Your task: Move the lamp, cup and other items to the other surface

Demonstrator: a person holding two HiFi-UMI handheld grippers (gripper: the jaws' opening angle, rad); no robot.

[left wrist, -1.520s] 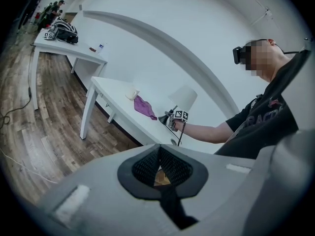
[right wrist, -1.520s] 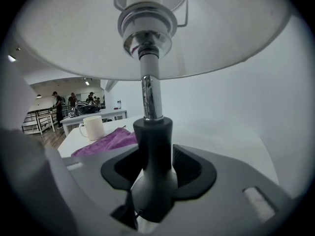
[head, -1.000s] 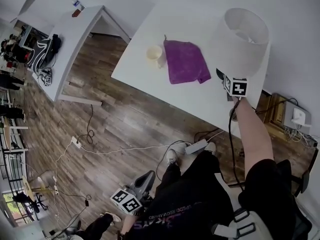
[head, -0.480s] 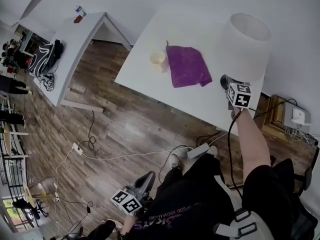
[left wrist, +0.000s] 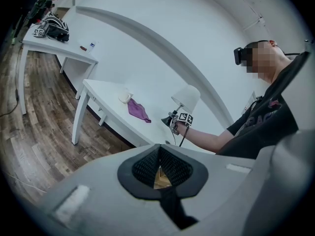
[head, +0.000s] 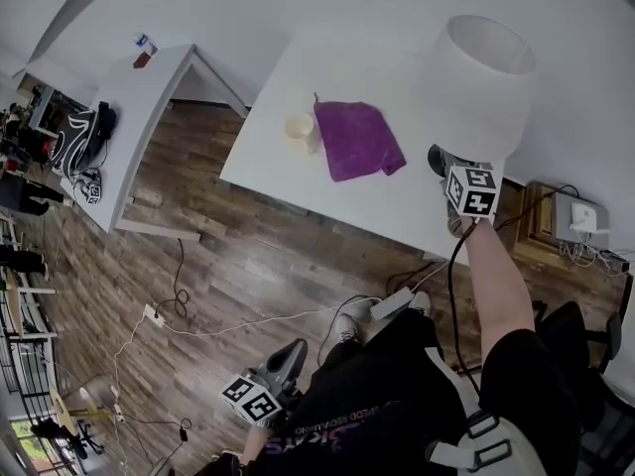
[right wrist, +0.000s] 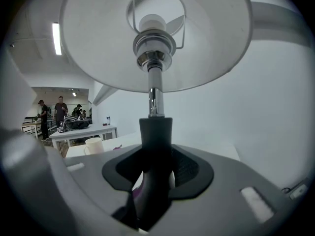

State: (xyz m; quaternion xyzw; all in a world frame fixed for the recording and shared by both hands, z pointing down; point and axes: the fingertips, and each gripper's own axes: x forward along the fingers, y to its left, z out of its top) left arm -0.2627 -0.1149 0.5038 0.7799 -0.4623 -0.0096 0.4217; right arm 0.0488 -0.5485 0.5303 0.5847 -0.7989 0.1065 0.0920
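Lamp (head: 483, 77), white shade uppermost, stood upright over the near right corner of the white table (head: 347, 77). Its dark stem (right wrist: 155, 132) was clamped between the jaws of the right gripper (head: 446, 162); whether its base was clear of the tabletop could not be told. Cup (head: 300, 129) and purple cloth (head: 359, 139) lay just beside each other on the same table, apart from the lamp. The left gripper (head: 288, 357), jaws together and empty, hung low by the person's knees. Likely hazards: the top-heavy shade could pivot the stem within the grip and tip the lamp; a dark cable (head: 454, 296) trailing below the right gripper could snag, if it was the lamp's.
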